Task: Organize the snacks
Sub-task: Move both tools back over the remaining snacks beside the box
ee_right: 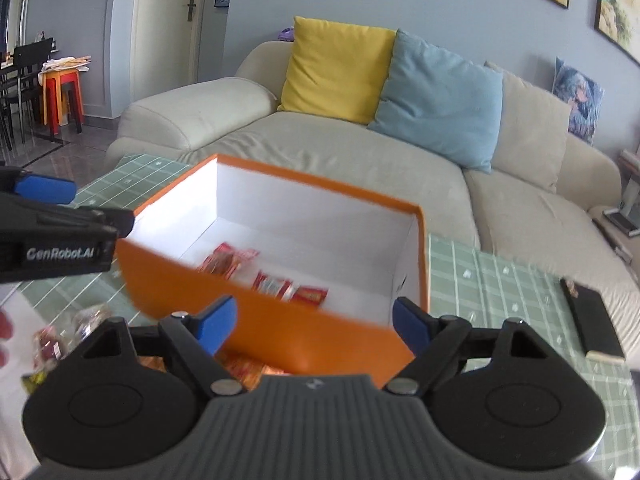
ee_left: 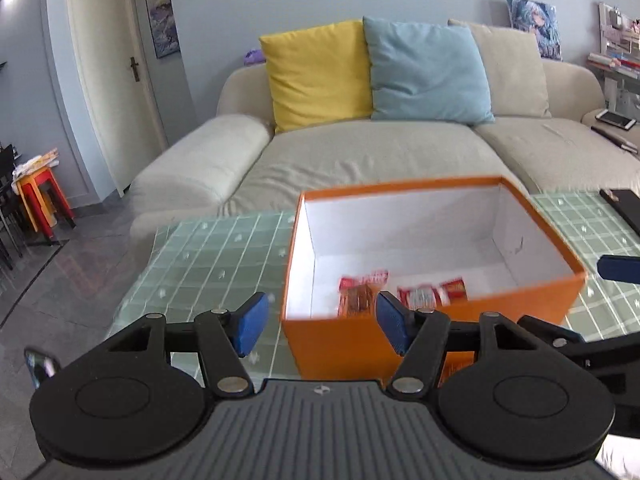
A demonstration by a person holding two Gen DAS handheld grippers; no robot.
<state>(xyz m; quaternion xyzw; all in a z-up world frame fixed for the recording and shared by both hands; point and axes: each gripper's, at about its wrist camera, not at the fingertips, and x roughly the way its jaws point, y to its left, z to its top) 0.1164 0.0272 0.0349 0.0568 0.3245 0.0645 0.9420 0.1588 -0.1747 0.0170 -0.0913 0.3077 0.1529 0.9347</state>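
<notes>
An open orange box point(ee_left: 340, 340) with a white inside stands on the green checked table; it also shows in the right wrist view point(ee_right: 192, 292). Red snack packets point(ee_left: 362, 294) lie on its floor, also seen from the right point(ee_right: 276, 284). My left gripper point(ee_left: 320, 324) is open and empty, hovering at the box's near left corner. My right gripper point(ee_right: 316, 326) is open and empty, over the box's near wall. More loose snack packets point(ee_right: 60, 340) lie on the table left of the box, and orange ones point(ee_right: 248, 372) under my right gripper.
The green checked table point(ee_left: 208, 256) sits in front of a beige sofa point(ee_left: 360, 156) with yellow, blue and beige cushions. A black flat object point(ee_right: 596, 320) lies on the table at the right. Red and yellow stools point(ee_left: 44, 200) stand at the left.
</notes>
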